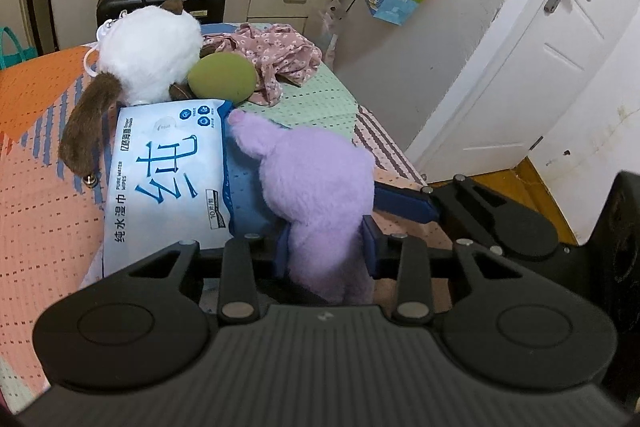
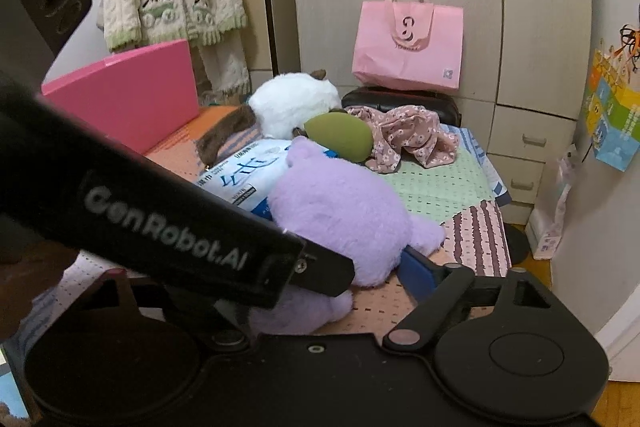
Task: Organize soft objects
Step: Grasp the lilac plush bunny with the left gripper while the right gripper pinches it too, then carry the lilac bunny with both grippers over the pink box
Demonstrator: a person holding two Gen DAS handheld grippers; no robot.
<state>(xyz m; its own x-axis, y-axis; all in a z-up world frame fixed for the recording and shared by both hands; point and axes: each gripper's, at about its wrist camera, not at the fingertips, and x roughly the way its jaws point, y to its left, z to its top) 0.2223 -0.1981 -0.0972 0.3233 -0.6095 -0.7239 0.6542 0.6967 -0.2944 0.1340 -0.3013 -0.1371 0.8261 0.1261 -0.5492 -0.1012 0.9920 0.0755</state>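
In L jaws: purple plush (image 1: 316,187)

The bed (image 1: 36,211) carries a patchwork cover in orange, peach, green and striped panels. Lying on it: wipes pack (image 1: 168,179), white plush (image 1: 148,55), green cushion (image 1: 222,77), floral cloth (image 1: 276,55), purple plush (image 1: 316,195), pink board (image 2: 128,95).
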